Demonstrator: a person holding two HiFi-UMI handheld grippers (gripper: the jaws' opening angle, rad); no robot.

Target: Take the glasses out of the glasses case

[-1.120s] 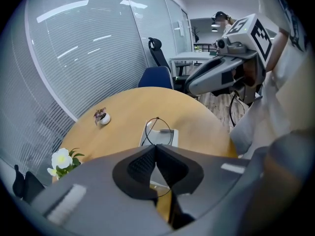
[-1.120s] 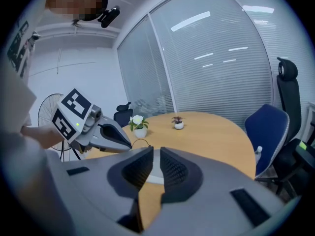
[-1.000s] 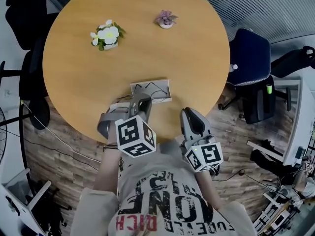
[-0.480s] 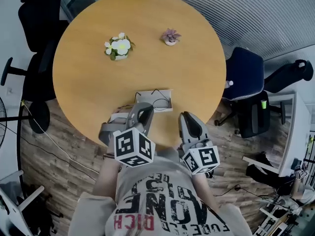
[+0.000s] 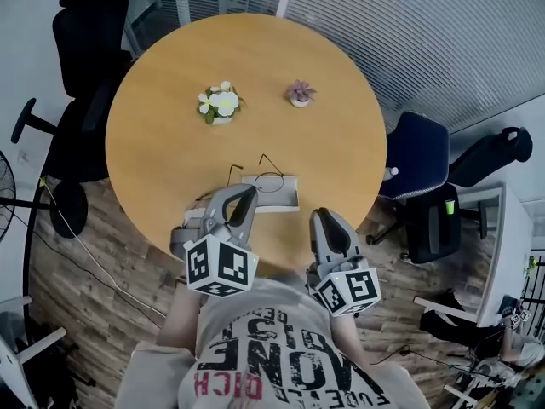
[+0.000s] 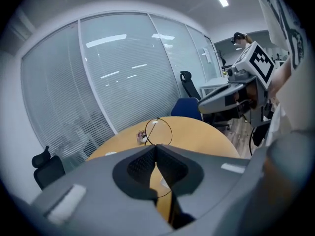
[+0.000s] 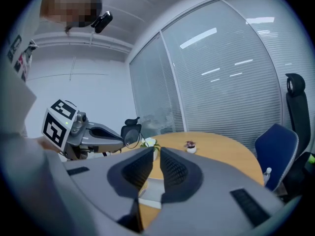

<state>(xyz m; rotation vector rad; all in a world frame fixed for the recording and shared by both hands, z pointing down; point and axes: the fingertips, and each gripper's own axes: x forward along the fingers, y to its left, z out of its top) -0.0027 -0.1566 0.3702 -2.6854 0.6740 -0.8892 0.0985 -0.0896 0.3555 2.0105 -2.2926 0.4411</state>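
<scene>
The thin wire glasses [image 5: 266, 177] hang just above the open white glasses case [image 5: 281, 198] at the near edge of the round wooden table [image 5: 170, 143]. My left gripper [image 5: 245, 194] is shut on the glasses' wire frame. In the left gripper view one round lens [image 6: 158, 131] stands up past the closed jaws. The right gripper view shows the same lens [image 7: 132, 137] at the left gripper's tip. My right gripper [image 5: 328, 221] hovers right of the case, near the table edge. Its jaws stand a narrow gap apart with nothing between them. The case [image 7: 150, 191] lies below them.
A pot of white flowers [image 5: 221, 104] and a small pink plant [image 5: 299, 94] stand on the far half of the table. A blue chair [image 5: 417, 156] is at the right and a black chair [image 5: 85, 32] at the far left. A glass wall with blinds [image 5: 409, 32] runs behind.
Both grippers have risen. The glasses, which lay in the case, have come up out of it with the left gripper, which has also tilted.
</scene>
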